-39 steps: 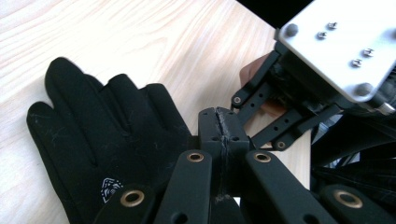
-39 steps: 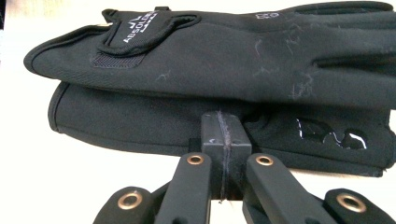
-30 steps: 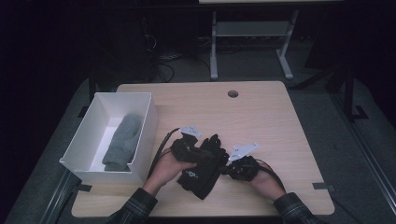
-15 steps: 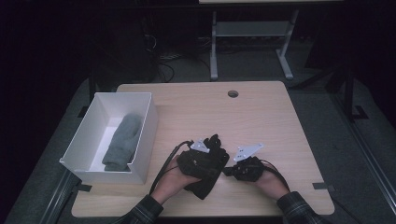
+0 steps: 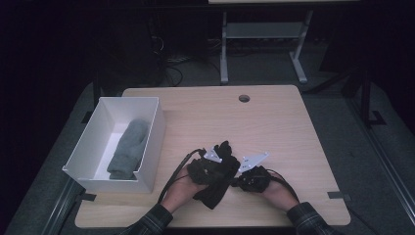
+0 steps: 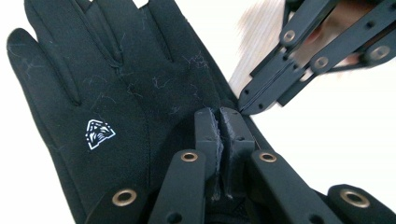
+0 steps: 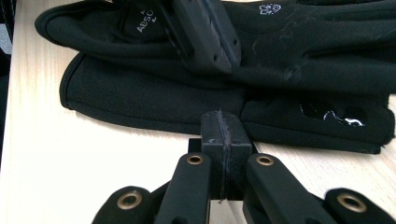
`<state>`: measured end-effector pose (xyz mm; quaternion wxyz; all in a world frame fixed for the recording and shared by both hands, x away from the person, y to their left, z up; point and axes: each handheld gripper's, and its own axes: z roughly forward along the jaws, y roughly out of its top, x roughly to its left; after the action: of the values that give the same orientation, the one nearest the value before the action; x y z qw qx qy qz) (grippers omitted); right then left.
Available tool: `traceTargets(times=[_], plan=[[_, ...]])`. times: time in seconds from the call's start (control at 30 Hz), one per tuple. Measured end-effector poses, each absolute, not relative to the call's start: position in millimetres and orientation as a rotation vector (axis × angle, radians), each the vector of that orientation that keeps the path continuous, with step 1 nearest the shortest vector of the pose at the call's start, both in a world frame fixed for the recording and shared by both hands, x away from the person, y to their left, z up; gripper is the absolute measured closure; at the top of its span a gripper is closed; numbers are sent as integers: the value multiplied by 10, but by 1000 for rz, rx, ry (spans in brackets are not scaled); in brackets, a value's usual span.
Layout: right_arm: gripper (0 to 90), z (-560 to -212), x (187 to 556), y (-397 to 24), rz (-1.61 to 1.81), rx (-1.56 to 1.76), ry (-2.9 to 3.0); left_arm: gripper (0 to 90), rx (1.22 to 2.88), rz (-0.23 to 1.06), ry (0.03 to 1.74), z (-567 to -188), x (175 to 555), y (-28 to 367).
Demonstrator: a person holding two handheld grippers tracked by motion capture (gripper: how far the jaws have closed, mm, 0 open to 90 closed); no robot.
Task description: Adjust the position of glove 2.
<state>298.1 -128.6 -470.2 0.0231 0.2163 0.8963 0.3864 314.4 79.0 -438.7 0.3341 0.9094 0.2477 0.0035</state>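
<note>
Both hands have slid nearer the table edge, fingers of each gripper pinching the black glove (image 5: 215,176), fingertips pointing away.

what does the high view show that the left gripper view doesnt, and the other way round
High view alone: the white box with a grey mitten lying in it, the table with its round hole, and both sleeves. Left gripper view alone: the small white logo on the back of the black glove, plus lint on the fabric. Both: the black glove, the left gripper and the right gripper.
</note>
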Motion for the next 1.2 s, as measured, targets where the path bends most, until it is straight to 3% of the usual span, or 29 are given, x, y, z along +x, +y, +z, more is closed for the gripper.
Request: traceTargets(times=[0.53, 0.63, 0.73, 0.9, 1.2], plan=[[900, -4715, 2985, -1242, 1210, 680, 2777, 865, 2280, -58, 679, -4277, 3064, 761], [894, -4688, 2983, -1285, 1200, 683, 2765, 807, 2263, -69, 682, -4309, 3063, 751], [842, -4633, 3010, -1426, 1216, 716, 2724, 740, 2237, -55, 673, -4284, 3051, 768], [715, -4596, 3080, -1717, 1214, 833, 2629, 893, 2258, -110, 642, -4311, 3019, 726], [451, -4663, 3216, -1958, 1148, 962, 2508, 896, 2373, -86, 635, -4496, 3000, 663]])
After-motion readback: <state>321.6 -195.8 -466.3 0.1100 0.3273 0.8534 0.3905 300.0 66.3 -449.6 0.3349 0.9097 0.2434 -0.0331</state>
